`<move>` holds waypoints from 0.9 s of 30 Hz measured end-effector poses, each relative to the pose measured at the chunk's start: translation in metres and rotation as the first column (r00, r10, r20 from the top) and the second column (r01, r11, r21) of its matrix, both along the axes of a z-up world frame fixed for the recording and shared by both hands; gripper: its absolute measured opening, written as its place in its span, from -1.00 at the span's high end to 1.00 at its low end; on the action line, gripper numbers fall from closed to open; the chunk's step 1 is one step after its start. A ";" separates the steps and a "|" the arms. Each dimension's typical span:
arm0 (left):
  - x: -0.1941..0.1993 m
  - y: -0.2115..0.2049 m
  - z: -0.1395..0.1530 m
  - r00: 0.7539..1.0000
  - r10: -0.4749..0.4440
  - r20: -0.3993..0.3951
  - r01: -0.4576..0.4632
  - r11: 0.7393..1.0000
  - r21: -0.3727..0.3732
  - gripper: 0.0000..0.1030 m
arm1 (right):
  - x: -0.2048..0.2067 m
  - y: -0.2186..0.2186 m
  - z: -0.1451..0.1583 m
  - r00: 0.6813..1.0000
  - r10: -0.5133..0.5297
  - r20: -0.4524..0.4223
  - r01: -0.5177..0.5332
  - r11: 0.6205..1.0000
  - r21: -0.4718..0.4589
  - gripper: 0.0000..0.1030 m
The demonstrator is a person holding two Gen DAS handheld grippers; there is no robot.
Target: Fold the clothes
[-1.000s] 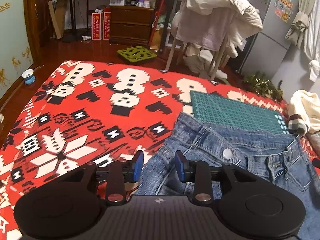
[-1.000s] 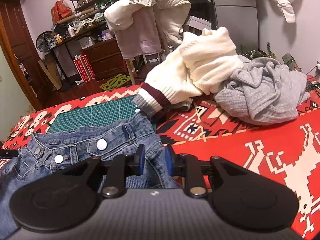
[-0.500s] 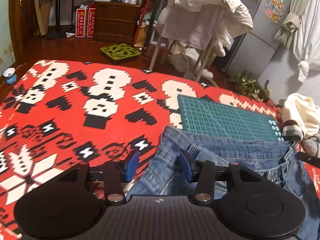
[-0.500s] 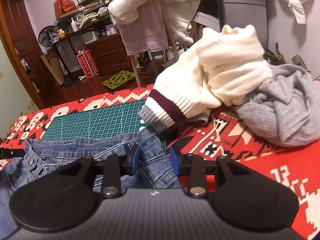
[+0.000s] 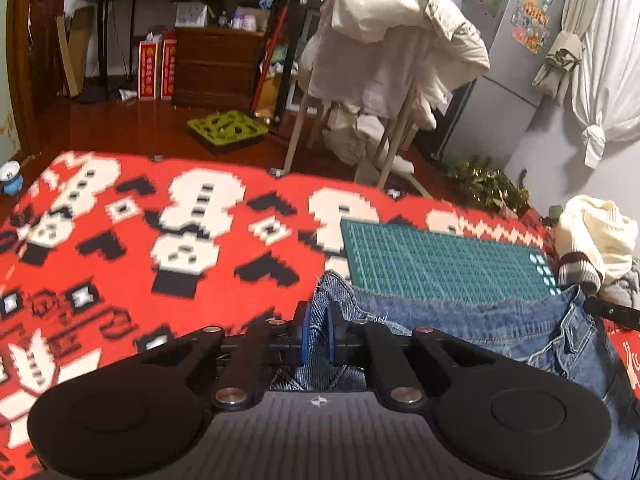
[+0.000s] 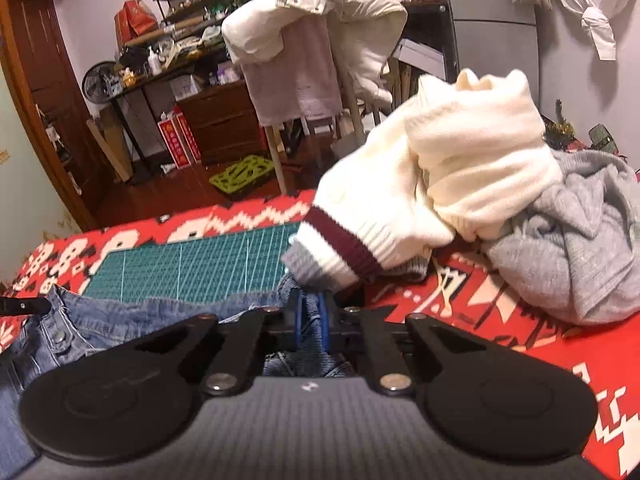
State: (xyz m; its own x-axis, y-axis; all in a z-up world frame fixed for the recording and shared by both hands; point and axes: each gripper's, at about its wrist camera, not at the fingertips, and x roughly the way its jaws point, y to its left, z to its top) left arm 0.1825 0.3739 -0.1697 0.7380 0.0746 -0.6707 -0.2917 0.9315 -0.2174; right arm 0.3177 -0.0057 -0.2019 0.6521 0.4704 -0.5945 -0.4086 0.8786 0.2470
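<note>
Left hand-held gripper (image 5: 317, 335) clenched on jeans (image 5: 460, 320) corner — right hand-held gripper (image 6: 311, 322) pinching the opposite corner; waistband stretched between, overlapping green mat (image 5: 440, 260).

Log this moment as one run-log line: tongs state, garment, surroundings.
left tongs: shut on jeans | right tongs: shut on jeans | cream sweater, grey sweater: unfolded | green mat: behind jeans

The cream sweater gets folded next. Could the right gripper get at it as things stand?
Probably not yet: the right gripper is shut on the jeans. The cream sweater lies just ahead with nothing between, so once the jaws let go, likely yes.
</note>
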 end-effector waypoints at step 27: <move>-0.067 -0.032 0.052 0.997 0.081 0.010 -0.081 0.997 -0.018 -0.15 | -0.091 -0.006 0.050 0.999 0.019 0.046 -0.020 1.000 0.012 -0.12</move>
State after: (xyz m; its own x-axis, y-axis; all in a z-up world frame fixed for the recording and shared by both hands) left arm 0.1154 0.3417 -0.1179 0.7369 0.1225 -0.6648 -0.3639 0.9007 -0.2373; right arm 0.2262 -0.0115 -0.1514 0.6691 0.4902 -0.5586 -0.4365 0.8675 0.2384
